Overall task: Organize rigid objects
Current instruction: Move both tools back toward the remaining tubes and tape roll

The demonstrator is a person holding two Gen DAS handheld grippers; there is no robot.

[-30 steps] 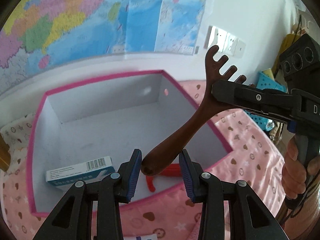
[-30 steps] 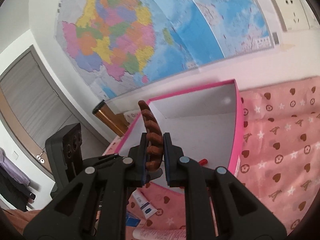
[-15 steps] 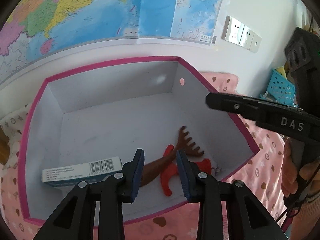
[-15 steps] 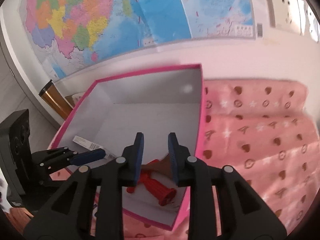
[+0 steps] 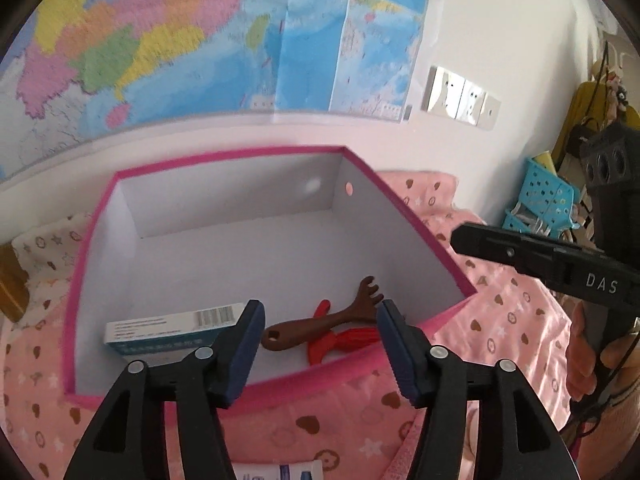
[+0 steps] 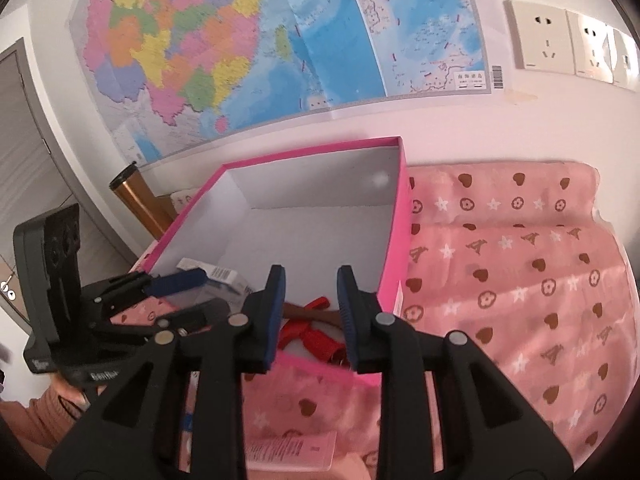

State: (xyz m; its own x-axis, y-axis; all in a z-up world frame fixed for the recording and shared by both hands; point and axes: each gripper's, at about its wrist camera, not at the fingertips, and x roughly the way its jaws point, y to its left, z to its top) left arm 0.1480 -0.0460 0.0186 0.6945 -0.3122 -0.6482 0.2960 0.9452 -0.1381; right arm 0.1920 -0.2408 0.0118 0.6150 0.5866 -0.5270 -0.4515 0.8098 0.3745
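A brown wooden back scratcher point(image 5: 326, 320) lies on the white floor of a pink-rimmed box point(image 5: 416, 220), near the box's front right corner in the left wrist view, its clawed end pointing toward the right wall and its handle end, pierced by a small hole, toward the lower center of the frame. It rests across a red plastic object point(image 5: 344, 340) (part of which is hidden behind the near wall), and a teal and white carton point(image 5: 176, 328) with a barcode lies flat at the box's lower left, apart from both. The left tool point(image 5: 320, 344) hovers above the near rim with its blue-padded jaws spread wide and nothing between them. The right tool point(image 6: 308, 312), seen from its own camera at lower center, is likewise released, jaws parted and bare, poised over the same corner of the box point(image 6: 394, 248), where the back scratcher point(image 6: 308, 314) and the red object point(image 6: 316, 336) show between its fingers. The box sits on a pink cloth point(image 6: 520, 280) printed with hearts and stars, against a white wall carrying a colored map point(image 6: 248, 40) in the upper part of the frame and wall sockets point(image 6: 540, 36) at upper right. A white tube point(image 6: 292, 448) lies on the cloth at the bottom center of the right wrist view.
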